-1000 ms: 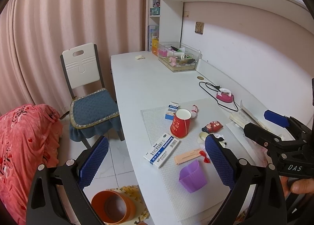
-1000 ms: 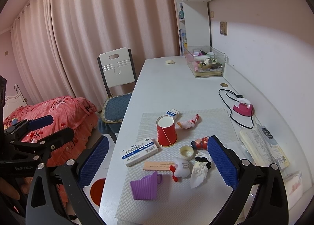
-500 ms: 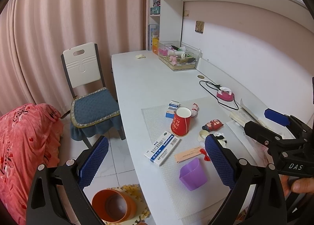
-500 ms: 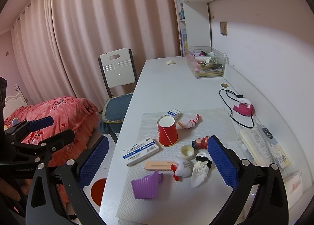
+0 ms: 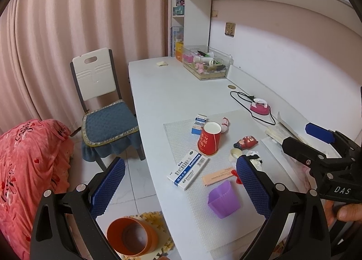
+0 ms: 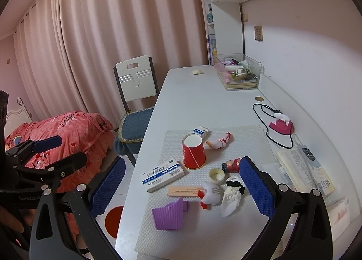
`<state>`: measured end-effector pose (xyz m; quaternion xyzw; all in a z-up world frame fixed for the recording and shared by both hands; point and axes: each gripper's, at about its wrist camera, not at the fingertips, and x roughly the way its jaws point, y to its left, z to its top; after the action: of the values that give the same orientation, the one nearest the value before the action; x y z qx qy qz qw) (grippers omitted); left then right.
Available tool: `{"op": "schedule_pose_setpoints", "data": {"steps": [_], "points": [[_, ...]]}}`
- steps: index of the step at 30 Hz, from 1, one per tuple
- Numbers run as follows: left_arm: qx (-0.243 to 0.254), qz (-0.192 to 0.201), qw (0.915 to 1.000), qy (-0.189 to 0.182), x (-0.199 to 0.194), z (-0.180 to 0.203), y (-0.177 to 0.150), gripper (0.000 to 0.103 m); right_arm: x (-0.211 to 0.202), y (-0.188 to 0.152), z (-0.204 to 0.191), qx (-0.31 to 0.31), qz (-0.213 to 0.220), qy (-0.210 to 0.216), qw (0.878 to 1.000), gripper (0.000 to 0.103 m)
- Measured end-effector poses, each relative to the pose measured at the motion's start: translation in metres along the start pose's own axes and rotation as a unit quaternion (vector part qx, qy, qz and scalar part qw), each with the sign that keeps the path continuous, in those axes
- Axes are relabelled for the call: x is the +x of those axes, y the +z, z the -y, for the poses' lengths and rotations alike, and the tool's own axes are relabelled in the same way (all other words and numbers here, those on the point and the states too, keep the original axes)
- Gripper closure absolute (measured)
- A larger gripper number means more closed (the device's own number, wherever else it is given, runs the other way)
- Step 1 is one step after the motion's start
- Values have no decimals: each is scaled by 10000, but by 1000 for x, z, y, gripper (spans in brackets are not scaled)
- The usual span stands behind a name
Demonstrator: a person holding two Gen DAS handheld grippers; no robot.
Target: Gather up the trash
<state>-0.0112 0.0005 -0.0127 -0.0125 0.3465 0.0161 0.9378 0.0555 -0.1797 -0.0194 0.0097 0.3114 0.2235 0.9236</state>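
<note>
Paper cup [image 6: 193, 151]: one
Medicine boxes [image 6: 162, 174] [image 6: 200, 132]: two
Purple cup [image 6: 168, 213]: one
Tape roll [image 6: 216, 176]: one
Chair [image 6: 135, 92]: one

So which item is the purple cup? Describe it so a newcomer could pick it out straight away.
On the long white desk lies a pale woven mat. At the mat's near edge, closest to the grippers, sits the small purple pleated plastic cup, tipped on its side. It is the only purple thing there, nearer than the white-and-blue medicine box and the upside-down red paper cup.
</note>
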Motion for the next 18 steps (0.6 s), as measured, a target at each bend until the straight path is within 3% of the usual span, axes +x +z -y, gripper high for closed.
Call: {"op": "schedule_pose_setpoints", "data": {"steps": [8, 18], "points": [[217, -216, 9995, -94, 7, 7, 5, 6, -7, -8, 11, 194, -34, -159, 9997, 5], [600, -521, 9956, -502, 17, 27, 4, 6, -21, -24, 25, 490, -142, -464, 9976, 5]]}}
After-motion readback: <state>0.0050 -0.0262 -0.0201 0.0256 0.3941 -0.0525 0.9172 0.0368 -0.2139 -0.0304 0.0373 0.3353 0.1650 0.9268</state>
